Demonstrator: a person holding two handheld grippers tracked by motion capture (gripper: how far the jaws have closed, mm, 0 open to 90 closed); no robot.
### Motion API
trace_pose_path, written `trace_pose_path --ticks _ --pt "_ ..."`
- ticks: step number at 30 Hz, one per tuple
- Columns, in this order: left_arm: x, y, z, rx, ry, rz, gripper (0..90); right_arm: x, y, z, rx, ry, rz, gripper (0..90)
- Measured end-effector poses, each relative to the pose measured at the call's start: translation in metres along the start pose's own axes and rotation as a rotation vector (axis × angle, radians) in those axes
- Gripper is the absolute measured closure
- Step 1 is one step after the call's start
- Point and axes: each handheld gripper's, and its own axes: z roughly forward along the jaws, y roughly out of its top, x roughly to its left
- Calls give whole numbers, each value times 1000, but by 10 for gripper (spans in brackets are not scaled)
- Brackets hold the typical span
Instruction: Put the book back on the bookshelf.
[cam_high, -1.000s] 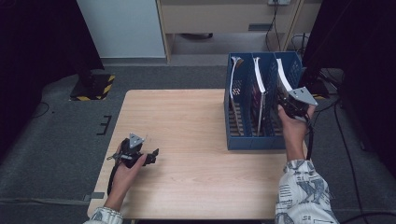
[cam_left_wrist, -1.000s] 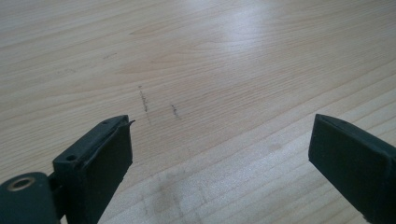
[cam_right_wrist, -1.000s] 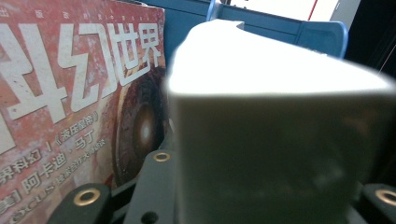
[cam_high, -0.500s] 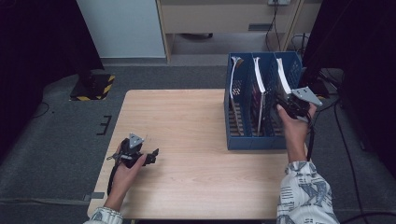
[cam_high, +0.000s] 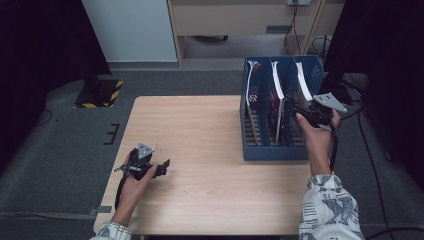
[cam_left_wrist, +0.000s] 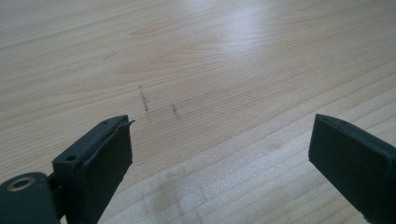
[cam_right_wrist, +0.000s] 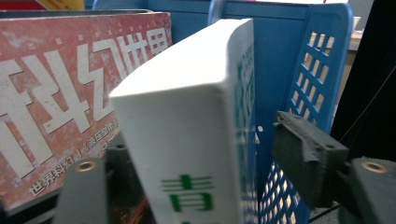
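The white, thick paperback book (cam_right_wrist: 196, 140) stood upright in the rightmost slot of the blue plastic file rack (cam_high: 260, 152) at the right of the pale wooden bench (cam_high: 200, 130). The right gripper (cam_high: 300, 111) straddled its spine; its fingers (cam_right_wrist: 306, 156) had just been opening, the right pad clear of the cover. The book looked stiff, moderately heavy and smooth, best pinched across the spine near the top. The left gripper (cam_high: 162, 166) rested near-left, fingers (cam_left_wrist: 100, 163) released, empty.
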Motion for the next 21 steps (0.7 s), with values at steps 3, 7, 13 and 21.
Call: trace_pose_path --ticks 3,7,13,21 --pt "0 0 0 1 0 0 60 0 0 -1 4 3 5 246" --pt "-1 0 1 5 0 3 60 2 -2 -2 30 6 -4 166" --pt "-2 0 0 -7 -13 7 55 6 -4 -5 65 16 -28 139" --pt "-2 -1 0 0 -9 10 53 2 -6 -14 73 17 -10 122"
